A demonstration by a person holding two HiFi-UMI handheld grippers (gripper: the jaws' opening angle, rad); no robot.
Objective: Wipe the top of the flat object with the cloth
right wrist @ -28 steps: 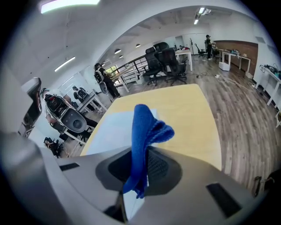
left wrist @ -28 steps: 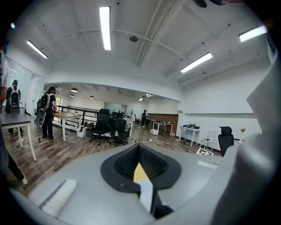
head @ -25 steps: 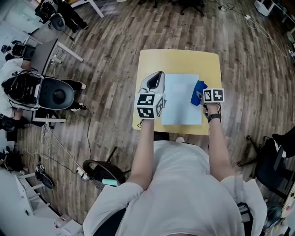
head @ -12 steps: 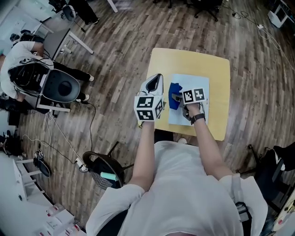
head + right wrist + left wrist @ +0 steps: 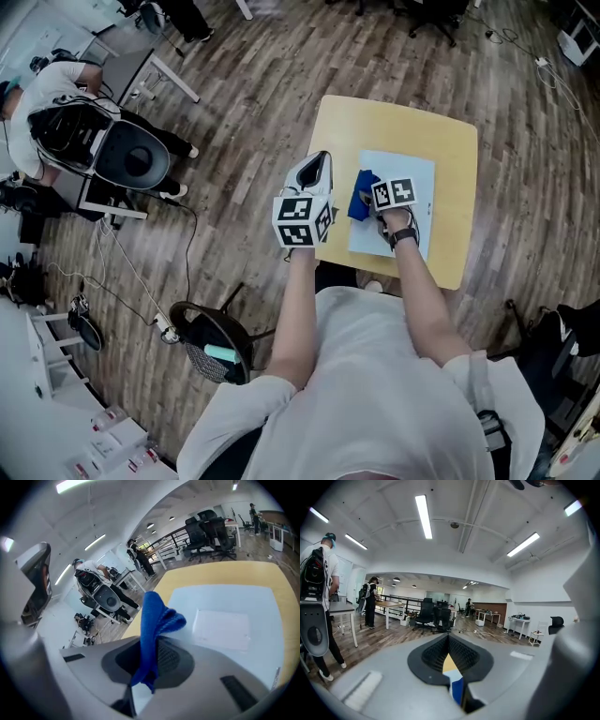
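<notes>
Bright, even light from ceiling strips (image 5: 423, 516); gripper views warp and darken at edges.

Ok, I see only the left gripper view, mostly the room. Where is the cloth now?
Observer: The right hand-held gripper is shut on the blue cloth.
Operator: Is the cloth over the flat object?
Observer: Yes, the head view shows it over the left edge of the pale blue flat object on the yellow table.
Operator: And my left one?
Observer: The left hand-held gripper is at the table's left edge, beside the flat object.
</notes>
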